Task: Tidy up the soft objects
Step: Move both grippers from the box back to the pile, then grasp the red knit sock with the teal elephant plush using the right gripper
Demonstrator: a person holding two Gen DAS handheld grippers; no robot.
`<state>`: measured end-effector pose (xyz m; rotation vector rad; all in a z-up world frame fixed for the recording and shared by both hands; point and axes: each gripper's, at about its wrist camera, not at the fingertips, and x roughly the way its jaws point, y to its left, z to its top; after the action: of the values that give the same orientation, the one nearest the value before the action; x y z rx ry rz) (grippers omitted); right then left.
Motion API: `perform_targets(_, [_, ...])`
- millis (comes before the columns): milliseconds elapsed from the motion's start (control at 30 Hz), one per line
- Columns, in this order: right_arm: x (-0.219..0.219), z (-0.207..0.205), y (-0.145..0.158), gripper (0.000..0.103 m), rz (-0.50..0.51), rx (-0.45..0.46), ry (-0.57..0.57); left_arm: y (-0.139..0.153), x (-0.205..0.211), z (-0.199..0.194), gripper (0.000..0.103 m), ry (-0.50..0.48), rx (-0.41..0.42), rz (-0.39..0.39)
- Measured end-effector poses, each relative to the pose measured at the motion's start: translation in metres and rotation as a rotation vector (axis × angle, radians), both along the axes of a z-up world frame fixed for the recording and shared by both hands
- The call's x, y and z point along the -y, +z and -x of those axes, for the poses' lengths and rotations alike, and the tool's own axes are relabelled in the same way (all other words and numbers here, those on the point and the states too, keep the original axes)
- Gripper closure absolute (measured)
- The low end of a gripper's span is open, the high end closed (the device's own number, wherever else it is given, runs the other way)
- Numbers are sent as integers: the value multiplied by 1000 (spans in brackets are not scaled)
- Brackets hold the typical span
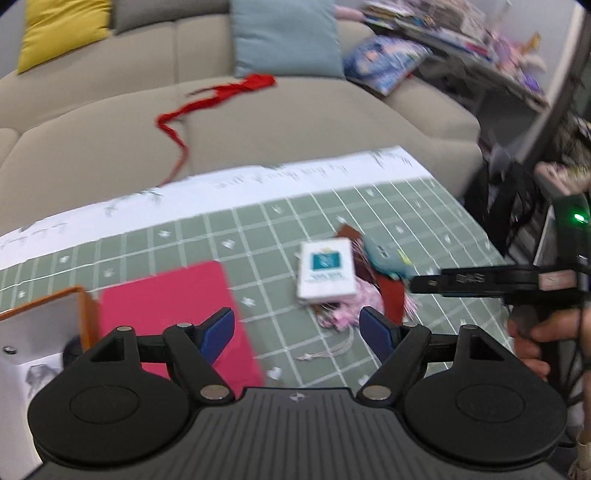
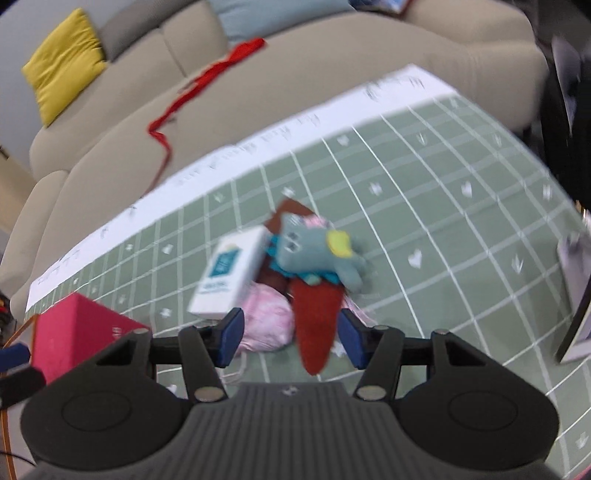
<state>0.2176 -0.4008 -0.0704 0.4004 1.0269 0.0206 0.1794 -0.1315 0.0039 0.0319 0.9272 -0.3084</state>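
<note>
A pile of soft things lies on the green grid mat (image 2: 424, 206): a grey-blue plush toy (image 2: 317, 251) with a yellow patch, a red-brown felt piece (image 2: 314, 325), a pink bundle (image 2: 266, 321) and a white tissue pack (image 2: 232, 273). My right gripper (image 2: 290, 338) is open just in front of the pile, jaws either side of the pink bundle and felt. In the left wrist view the pile (image 1: 354, 280) and tissue pack (image 1: 327, 269) sit ahead. My left gripper (image 1: 301, 332) is open and empty above the mat. The right gripper (image 1: 480, 280) reaches in from the right.
A pink box (image 1: 177, 314) and an orange-rimmed white box (image 1: 44, 325) stand at the left of the mat. Behind is a beige sofa (image 1: 277, 122) with a red ribbon (image 1: 218, 96), yellow (image 1: 62, 29) and light blue (image 1: 288, 37) cushions.
</note>
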Motion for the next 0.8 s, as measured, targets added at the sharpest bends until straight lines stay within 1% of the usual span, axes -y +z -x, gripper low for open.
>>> perform_targets(33, [0, 0, -7, 50, -11, -10, -10, -5, 8, 0, 13, -15, -8, -8])
perform_targets(100, [6, -5, -25, 51, -42, -39, -36, -13, 21, 2, 13, -32, -16, -23])
perform_targets(167, [10, -6, -37, 54, -59, -62, -56, -22, 33, 2, 13, -30, -7, -51])
perform_targets(233, [9, -12, -45, 55, -57, -72, -68, -32, 42, 1, 13, -28, -7, -69])
perform_targets(400, [6, -19, -56, 55, -83, -86, -59, -51, 55, -2, 13, -11, -54, -59])
perform_targets(467, [3, -21, -58, 57, -78, -85, -53, -56, 58, -1, 13, -12, -68, -45])
perform_targets(533, [0, -23, -58, 57, -62, -76, -45, -58, 60, 2, 13, -6, -69, -34])
perform_targets(600, [-3, -27, -61, 60, -37, -66, -54, -57, 60, 5, 13, 29, -55, -22])
perform_targets(667, [-3, -27, -62, 67, -25, -60, -72, -54, 58, 6, 13, 60, -48, -1])
perform_targets(733, [-4, -27, -61, 71, -11, -58, -81, -50, 56, 8, 13, 72, -47, 20])
perform_targets(767, [-4, -28, -62, 78, 1, -53, -79, -48, 55, 10, 14, 77, -46, 23])
perform_targets(800, [-6, -27, -62, 80, 23, -45, -72, -46, 54, 11, 13, 81, -42, 24])
